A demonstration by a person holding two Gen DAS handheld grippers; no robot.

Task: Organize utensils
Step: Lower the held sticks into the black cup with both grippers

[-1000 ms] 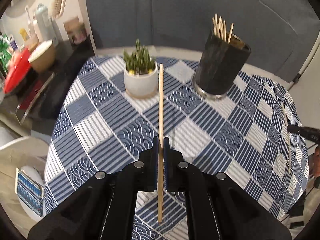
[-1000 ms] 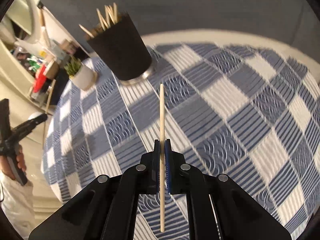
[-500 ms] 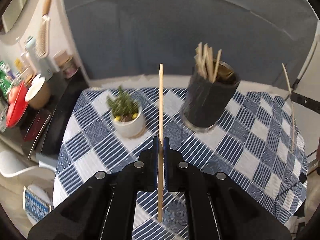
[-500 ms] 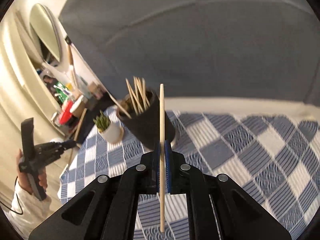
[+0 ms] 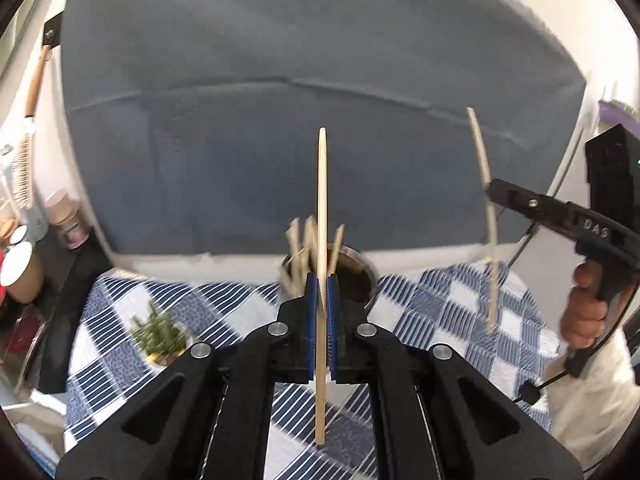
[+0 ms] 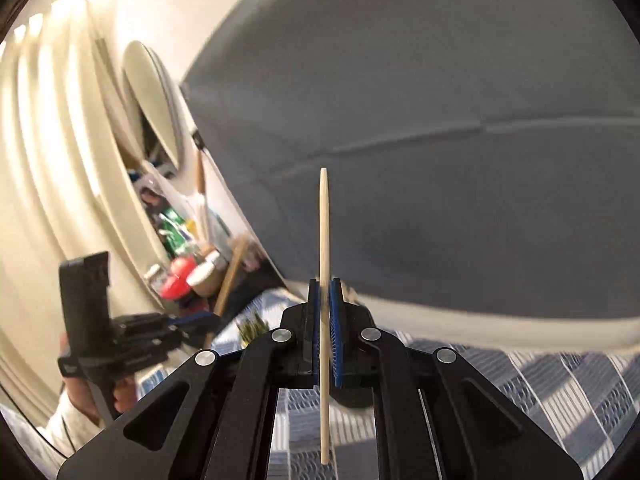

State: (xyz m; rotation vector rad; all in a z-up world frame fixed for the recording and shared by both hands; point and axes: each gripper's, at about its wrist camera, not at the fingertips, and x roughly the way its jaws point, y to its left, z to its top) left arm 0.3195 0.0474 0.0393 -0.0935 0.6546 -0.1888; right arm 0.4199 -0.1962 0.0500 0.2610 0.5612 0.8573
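My left gripper point(image 5: 321, 280) is shut on a wooden chopstick point(image 5: 322, 200) that stands upright between its blue pads. Just behind the fingers sits the dark holder point(image 5: 352, 276), with several chopsticks point(image 5: 300, 244) sticking out of it. My right gripper point(image 6: 325, 288) is likewise shut on a second chopstick point(image 6: 325, 232), held upright above the table. In the left wrist view the right gripper point(image 5: 491, 190) shows at the right with its chopstick point(image 5: 486, 184); the holder is hidden in the right wrist view. The left gripper point(image 6: 216, 317) shows at the left of the right wrist view.
A blue and white checked tablecloth point(image 5: 440, 304) covers the table. A small potted plant point(image 5: 160, 336) stands at the left. Grey sofa cushions point(image 5: 320, 100) rise behind the table. A cluttered shelf point(image 6: 180, 256) with cups and bottles is at the far left.
Both grippers have risen and tilted up with their chopsticks. The holder has drawn close behind the left gripper's fingers. The right gripper has come nearer in the left wrist view.
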